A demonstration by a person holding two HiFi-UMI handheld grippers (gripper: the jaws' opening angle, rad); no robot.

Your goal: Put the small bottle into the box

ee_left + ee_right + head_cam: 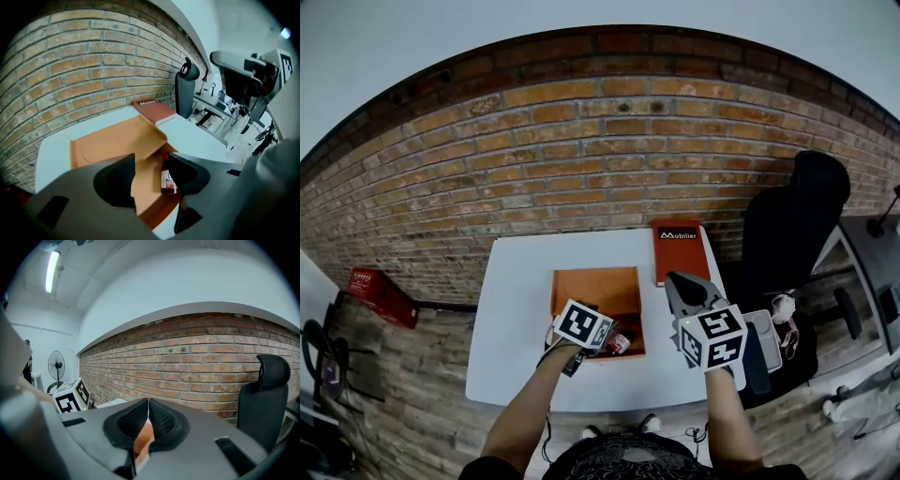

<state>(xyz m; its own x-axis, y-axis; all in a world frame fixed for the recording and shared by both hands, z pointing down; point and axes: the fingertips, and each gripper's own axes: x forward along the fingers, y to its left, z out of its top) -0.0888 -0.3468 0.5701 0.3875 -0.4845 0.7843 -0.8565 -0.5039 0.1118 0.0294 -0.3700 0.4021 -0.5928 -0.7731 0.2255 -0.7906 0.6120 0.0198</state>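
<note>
Left gripper [151,176] spread wide over the open orange box [592,287].
Small bottle [168,182] lay inside the box at its near right corner, between the parted jaws. Right gripper [148,412] hung pinched together by the tabletop's [517,319] right edge, near a red book [680,249].

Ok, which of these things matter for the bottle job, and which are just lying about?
In the job: small bottle, lying in the orange box; left claw, open over it.
Lying about: red book, black chair, red object on the floor; right claw, shut, holding nothing.
</note>
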